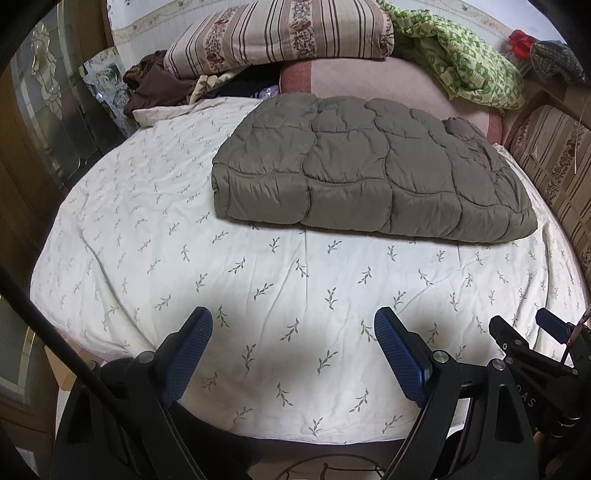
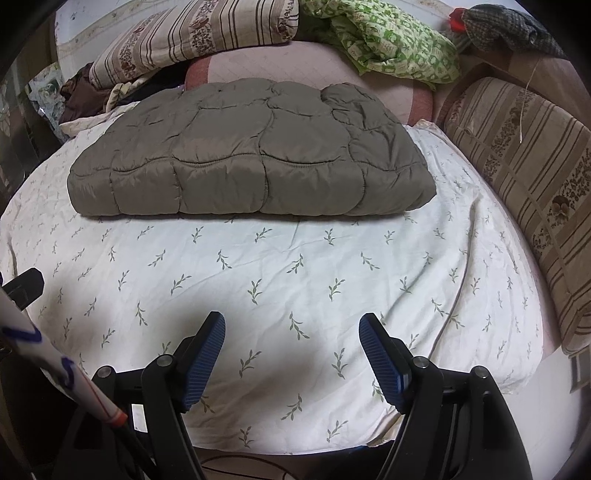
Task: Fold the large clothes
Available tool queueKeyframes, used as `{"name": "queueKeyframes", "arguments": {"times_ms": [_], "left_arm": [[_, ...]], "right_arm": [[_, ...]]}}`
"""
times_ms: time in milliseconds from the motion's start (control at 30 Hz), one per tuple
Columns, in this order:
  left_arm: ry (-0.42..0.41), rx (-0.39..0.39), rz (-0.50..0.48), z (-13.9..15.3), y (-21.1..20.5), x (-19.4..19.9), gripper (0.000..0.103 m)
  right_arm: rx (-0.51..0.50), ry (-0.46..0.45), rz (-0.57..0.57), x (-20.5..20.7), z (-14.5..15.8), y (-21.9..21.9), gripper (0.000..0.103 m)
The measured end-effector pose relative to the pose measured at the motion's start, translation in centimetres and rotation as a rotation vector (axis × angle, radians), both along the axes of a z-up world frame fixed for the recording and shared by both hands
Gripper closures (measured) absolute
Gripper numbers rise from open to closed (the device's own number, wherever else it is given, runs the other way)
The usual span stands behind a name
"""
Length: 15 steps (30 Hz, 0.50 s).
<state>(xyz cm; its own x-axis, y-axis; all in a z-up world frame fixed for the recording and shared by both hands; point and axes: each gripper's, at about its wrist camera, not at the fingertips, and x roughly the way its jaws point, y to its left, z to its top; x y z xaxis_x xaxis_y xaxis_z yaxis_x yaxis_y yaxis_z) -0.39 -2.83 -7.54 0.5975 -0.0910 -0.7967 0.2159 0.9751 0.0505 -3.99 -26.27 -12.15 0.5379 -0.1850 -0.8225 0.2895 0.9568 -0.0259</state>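
No brand or label reads clearly; only a few pale letters show on the black frame at the lower right of the left view, too partial to make out. One folded olive quilted jacket (image 1: pixel 369 170) (image 2: pixel 251 158) lies on the leaf-print sheet (image 1: pixel 184 229) (image 2: pixel 295 266), toward the far side of the bed. Left gripper (image 1: pixel 293 354) and right gripper (image 2: pixel 291 358) both hover over the near sheet, jaws wide and holding nothing, well apart from the jacket. Behind sit one striped floral pillow (image 1: pixel 280 33) (image 2: pixel 192 33) and one green blanket (image 1: pixel 465 59) (image 2: pixel 388 40). Only the right view shows the whole of the second striped cushion (image 2: pixel 517 166) along the bed's right side and a white tube (image 2: pixel 55 369) with blue marks.
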Motion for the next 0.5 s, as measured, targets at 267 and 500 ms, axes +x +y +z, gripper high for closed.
{"name": "queueKeyframes", "arguments": {"times_ms": [267,500], "left_arm": [[0.032,0.006,0.016,-0.9,0.2,1.4,0.014],[0.04,0.008,0.024,-1.4,0.6,2.1,0.014]], "right_arm": [[-0.014,0.026,0.036,1.9,-0.3,0.3,0.023],[-0.016,0.046,0.069,3.0,-1.0,1.1,0.023]]}}
